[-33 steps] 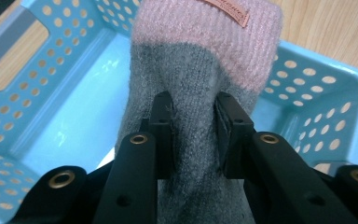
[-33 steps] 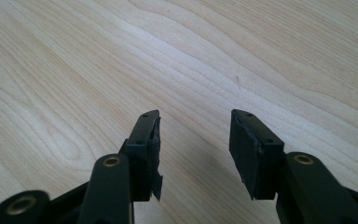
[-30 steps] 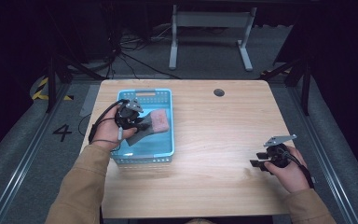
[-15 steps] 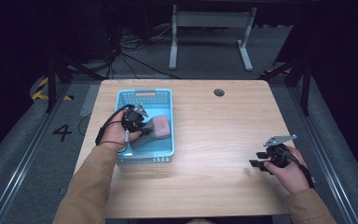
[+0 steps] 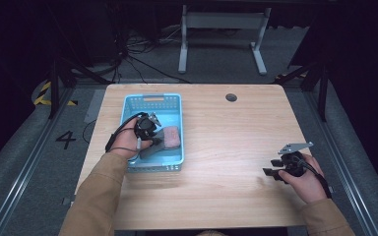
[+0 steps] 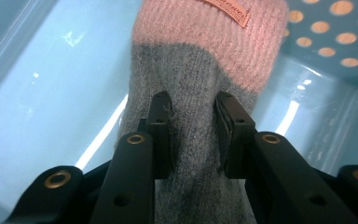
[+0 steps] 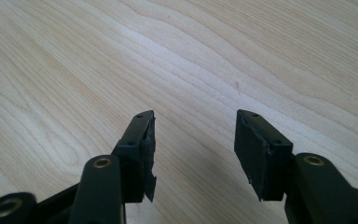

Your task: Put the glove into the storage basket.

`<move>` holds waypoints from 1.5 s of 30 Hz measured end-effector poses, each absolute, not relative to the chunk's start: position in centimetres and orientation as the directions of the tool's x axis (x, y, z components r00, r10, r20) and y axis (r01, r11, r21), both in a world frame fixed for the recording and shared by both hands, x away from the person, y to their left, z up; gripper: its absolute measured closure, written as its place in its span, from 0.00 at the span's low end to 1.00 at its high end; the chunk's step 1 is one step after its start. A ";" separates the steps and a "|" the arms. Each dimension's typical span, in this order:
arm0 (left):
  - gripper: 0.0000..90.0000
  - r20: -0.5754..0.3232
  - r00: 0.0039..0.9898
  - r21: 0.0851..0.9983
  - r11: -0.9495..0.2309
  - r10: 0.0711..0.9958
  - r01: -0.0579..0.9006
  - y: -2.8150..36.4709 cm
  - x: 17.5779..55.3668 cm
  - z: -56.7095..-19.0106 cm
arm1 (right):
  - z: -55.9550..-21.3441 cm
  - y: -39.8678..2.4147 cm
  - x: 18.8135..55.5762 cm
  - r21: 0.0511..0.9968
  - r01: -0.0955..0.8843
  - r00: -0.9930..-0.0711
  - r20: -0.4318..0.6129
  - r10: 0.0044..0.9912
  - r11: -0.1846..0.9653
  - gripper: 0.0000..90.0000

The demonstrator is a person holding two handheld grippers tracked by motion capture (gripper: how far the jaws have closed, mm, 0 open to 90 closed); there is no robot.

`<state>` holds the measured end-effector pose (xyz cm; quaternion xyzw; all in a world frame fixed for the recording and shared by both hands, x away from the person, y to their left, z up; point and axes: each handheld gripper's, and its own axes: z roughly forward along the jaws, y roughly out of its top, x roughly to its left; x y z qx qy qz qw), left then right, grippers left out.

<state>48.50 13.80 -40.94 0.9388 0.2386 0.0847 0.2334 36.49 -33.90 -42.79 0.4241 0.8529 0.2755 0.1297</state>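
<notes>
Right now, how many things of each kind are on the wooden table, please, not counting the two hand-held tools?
Light blue perforated plastic basket: 1
Grey and pink knitted sock, lying inside that basket: 1
Total: 2

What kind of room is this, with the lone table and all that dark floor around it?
Probably a lab or recording workspace, not a home. A bare wooden table stands on grey floor marked with a painted number 4 and hazard stripes, with loose cables and a metal stand behind it.
</notes>
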 end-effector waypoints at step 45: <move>0.52 -0.013 0.844 0.552 -0.700 0.536 0.453 14.1 47.5 -39.1 | -42.6 -33.5 36.6 0.578 0.650 -0.611 0.012 0.792 0.493 0.50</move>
